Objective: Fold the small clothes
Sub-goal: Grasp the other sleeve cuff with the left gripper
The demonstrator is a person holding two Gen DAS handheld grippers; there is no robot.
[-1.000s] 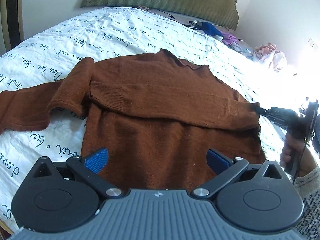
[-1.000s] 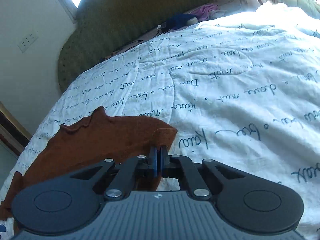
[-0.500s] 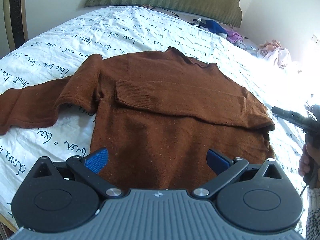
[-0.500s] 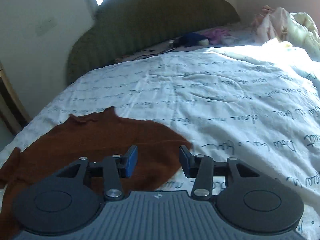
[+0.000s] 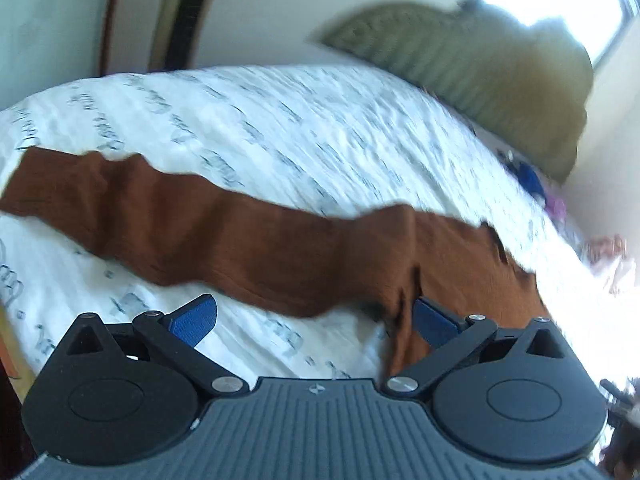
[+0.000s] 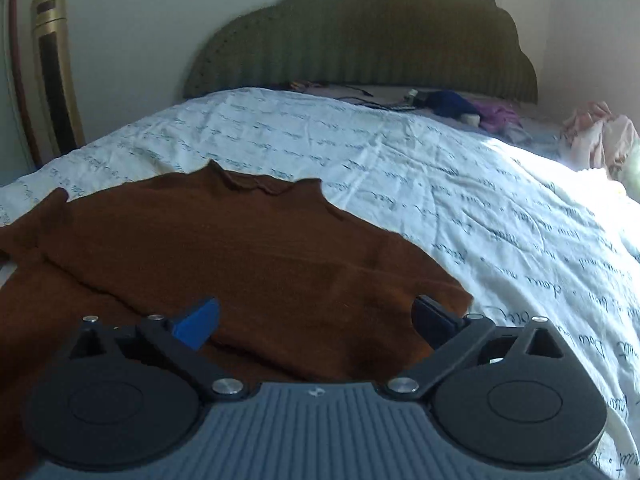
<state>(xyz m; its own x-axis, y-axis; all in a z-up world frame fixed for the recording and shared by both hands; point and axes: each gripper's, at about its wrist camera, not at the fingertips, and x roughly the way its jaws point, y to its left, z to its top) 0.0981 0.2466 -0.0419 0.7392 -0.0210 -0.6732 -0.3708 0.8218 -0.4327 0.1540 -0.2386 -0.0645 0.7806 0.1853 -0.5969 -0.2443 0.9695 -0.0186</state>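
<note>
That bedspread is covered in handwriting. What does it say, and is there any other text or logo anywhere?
Bedspread: cursive script all over, too small and slanted to read surely.
Left view: same script, blurred by motion.
Each claw body: a small emblem, no letters.
Sweater: no label showing.

Left tongs [image 5: 314,320] spread; brown sweater [image 5: 248,240] sleeve outstretched on bedspread [image 5: 320,128]
</note>
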